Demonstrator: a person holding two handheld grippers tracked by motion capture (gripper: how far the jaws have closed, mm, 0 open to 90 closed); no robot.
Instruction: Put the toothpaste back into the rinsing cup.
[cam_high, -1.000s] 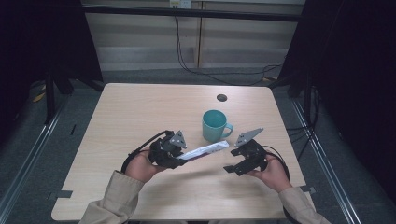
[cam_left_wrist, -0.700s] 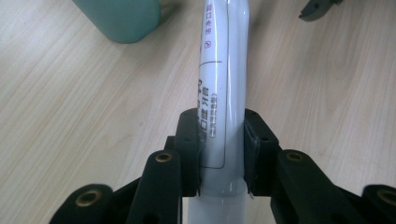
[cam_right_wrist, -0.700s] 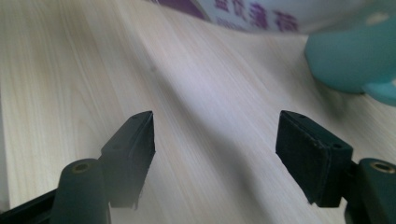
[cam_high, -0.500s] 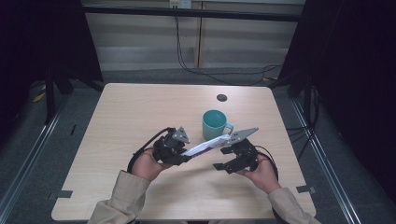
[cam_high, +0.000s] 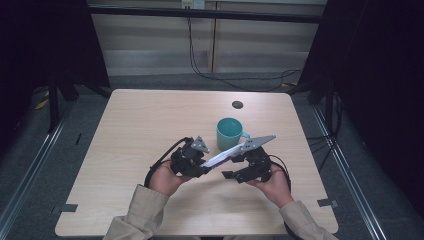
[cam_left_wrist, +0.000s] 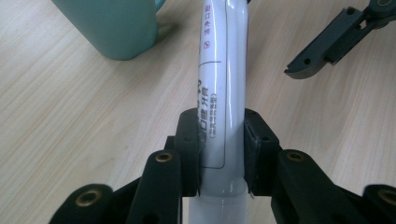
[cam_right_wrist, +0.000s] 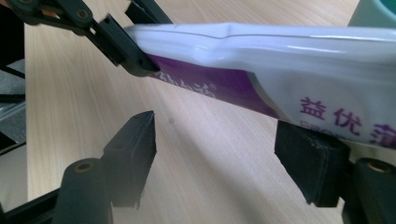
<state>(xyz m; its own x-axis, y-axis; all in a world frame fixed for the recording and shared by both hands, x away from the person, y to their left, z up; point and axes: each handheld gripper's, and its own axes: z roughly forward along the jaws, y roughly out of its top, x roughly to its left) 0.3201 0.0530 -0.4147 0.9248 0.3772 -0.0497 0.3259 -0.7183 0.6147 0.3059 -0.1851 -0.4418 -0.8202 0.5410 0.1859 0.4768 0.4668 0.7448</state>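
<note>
bare tabletop (cam_high: 140, 125) all round: l tongs (cam_high: 204, 167) pinching tube (cam_high: 227, 155), r tongs (cam_high: 235, 167) spread

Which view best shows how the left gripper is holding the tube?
The left gripper view: both pads of the left gripper clamp the white tube squarely. The high view shows the tube small, between the hands. The right gripper view shows its purple-printed side up close.
</note>
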